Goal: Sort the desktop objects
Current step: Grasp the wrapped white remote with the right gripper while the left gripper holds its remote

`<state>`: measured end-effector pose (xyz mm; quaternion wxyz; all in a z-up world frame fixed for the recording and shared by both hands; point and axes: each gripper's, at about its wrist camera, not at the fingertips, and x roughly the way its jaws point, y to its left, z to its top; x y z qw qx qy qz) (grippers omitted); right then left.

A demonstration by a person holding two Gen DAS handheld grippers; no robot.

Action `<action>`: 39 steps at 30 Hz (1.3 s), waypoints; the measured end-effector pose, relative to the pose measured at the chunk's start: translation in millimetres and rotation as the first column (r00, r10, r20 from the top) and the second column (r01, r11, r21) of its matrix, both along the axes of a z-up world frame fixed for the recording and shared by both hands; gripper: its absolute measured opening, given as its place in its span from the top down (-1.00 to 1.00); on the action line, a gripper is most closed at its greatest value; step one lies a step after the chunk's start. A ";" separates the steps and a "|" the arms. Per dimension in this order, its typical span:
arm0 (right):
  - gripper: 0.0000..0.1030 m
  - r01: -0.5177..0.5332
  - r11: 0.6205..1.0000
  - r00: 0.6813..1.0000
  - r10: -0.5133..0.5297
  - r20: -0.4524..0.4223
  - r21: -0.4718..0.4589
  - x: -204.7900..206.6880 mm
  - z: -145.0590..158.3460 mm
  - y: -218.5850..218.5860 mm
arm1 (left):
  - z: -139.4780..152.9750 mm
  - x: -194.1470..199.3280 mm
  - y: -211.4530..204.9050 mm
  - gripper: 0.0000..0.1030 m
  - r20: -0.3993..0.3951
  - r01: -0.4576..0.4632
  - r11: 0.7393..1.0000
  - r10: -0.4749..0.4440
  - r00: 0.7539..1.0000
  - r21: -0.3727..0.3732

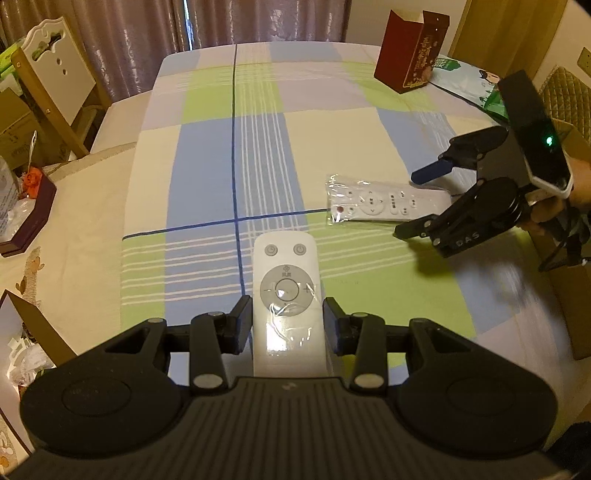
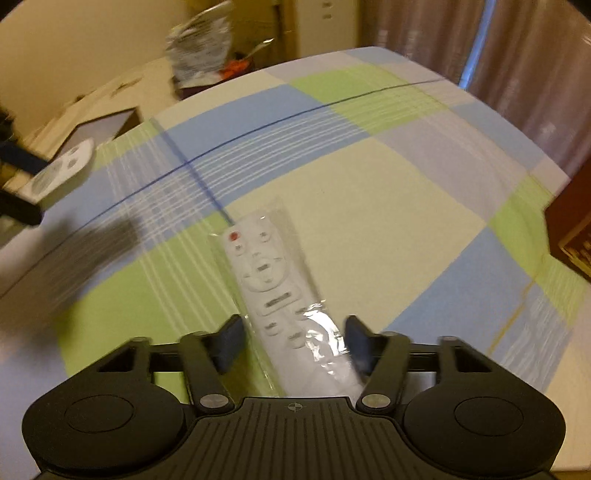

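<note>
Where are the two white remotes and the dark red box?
Round-dial remote [image 1: 286, 291], left wrist view: on its grey dial.
Long remote in plastic wrap [image 2: 267, 277], right wrist view: on its keypad.
Dark red box [image 1: 406, 55], left wrist view: on its front face.

A tabletop [image 1: 207, 155] covered by a cloth checked in pale blue, green, cream and lilac, crossed by thin dark blue lines, fills the middle of both views under warm, yellowish indoor light. Behind its far edge hang pleated mauve curtains [image 1: 155, 26], with a white chair back with a carved top and wooden frame [image 1: 55, 70] at far left beside cardboard boxes [image 1: 18, 129]. To the right stand a cream wall [image 1: 576, 37] bearing a socket plate and a quilted tan cushion [image 1: 565, 99].
</note>
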<state>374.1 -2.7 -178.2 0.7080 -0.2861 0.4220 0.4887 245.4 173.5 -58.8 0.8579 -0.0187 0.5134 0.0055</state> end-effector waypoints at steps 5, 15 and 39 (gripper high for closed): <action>0.24 0.102 0.994 0.994 -0.103 -0.046 -0.034 -10.6 5.7 -7.8 | -1.4 1.3 0.5 0.31 0.001 0.008 1.000 -0.008 1.000 -0.002; 0.24 0.288 0.957 0.933 -0.290 -0.211 -0.039 -69.9 27.6 -62.7 | -10.0 0.1 -1.6 0.31 -0.008 0.039 0.999 -0.039 0.999 -0.029; 0.29 0.337 0.941 0.938 -0.337 -0.075 -0.016 -127.7 18.1 -51.0 | -9.6 -36.3 -12.6 0.31 -0.025 0.059 0.998 -0.060 0.998 -0.026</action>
